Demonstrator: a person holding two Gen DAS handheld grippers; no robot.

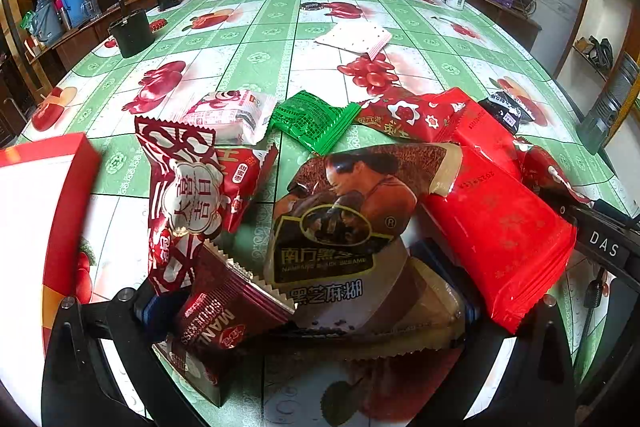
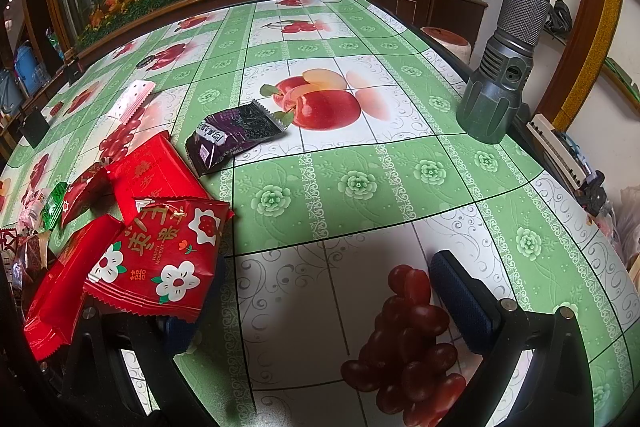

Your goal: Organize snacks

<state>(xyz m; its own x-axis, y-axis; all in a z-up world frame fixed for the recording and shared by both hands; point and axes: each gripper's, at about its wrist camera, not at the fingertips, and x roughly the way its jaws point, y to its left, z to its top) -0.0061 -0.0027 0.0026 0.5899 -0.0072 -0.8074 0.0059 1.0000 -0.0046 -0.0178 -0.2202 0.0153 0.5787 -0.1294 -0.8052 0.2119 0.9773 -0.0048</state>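
Now | left tongs (image 1: 308, 311) spread around sesame packet (image 1: 340, 227) | right tongs (image 2: 320, 303) spread, empty

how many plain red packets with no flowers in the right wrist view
2. One plain red packet lies left of the dark purple packet; the other sits at the left edge, under the flowered packet. More may hide in the pile.

1. The brown sesame packet (image 1: 340, 227) reads "南方黑芝麻", "NANFANG BLACK SESAME" and "黑芝麻糊".
2. The maroon wrapper (image 1: 224, 311) reads "MANL…"; the rest is unclear.
3. A black bar (image 1: 604, 245) at the right edge reads "DAS".
4. The flowered red packet (image 2: 160, 259) reads "HAPPY MOMENT".
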